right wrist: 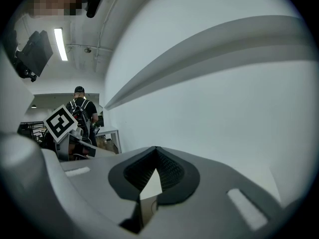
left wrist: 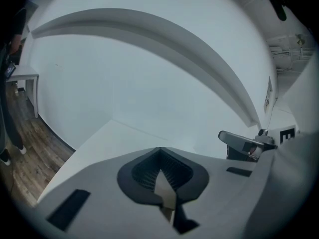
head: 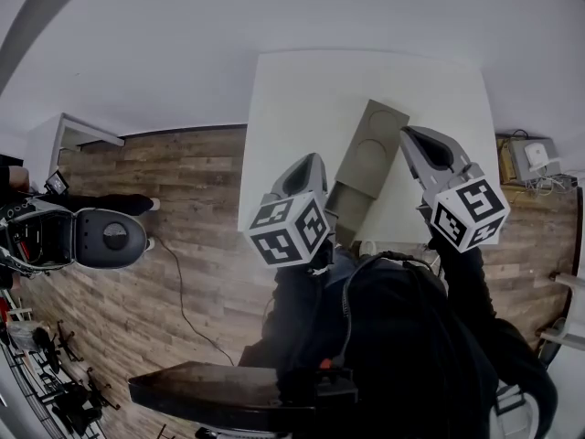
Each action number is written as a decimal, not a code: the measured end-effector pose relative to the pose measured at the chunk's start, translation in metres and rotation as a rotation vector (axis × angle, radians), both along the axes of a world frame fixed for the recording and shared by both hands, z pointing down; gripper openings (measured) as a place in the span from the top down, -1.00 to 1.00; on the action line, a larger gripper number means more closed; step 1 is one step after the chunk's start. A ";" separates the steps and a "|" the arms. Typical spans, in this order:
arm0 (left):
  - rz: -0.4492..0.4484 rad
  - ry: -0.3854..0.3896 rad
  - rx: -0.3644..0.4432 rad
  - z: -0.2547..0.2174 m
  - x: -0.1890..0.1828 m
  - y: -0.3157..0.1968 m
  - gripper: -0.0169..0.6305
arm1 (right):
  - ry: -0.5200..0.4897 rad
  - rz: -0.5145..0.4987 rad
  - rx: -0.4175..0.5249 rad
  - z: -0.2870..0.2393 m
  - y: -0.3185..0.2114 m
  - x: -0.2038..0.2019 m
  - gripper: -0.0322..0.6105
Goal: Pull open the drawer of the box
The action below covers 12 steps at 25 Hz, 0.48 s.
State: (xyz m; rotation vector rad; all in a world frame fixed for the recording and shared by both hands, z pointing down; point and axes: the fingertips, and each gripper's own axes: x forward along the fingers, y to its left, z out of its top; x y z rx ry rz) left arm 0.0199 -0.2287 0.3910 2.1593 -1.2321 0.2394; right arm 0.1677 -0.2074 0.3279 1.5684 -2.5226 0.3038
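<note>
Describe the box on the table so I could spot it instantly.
Look at the white table standing on the wood floor. On it lies a long, olive-grey box, set at a slant. Unlike the grey left claw and right claw beside it, it is flat-topped with a circle marked on top.

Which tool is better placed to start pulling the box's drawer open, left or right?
Probably left. The left tool sits beside the near end of the box, where the drawer seems to be; the right tool is alongside its far half. Both are shut and must open first.
</note>
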 end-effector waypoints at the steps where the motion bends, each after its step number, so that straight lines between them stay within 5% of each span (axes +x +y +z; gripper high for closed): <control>1: 0.001 0.000 0.000 0.000 0.000 0.004 0.95 | -0.001 0.000 0.000 0.000 0.003 0.000 0.91; 12: 0.018 0.010 0.009 -0.007 0.003 0.002 0.95 | -0.002 0.004 -0.003 0.000 -0.002 0.000 0.91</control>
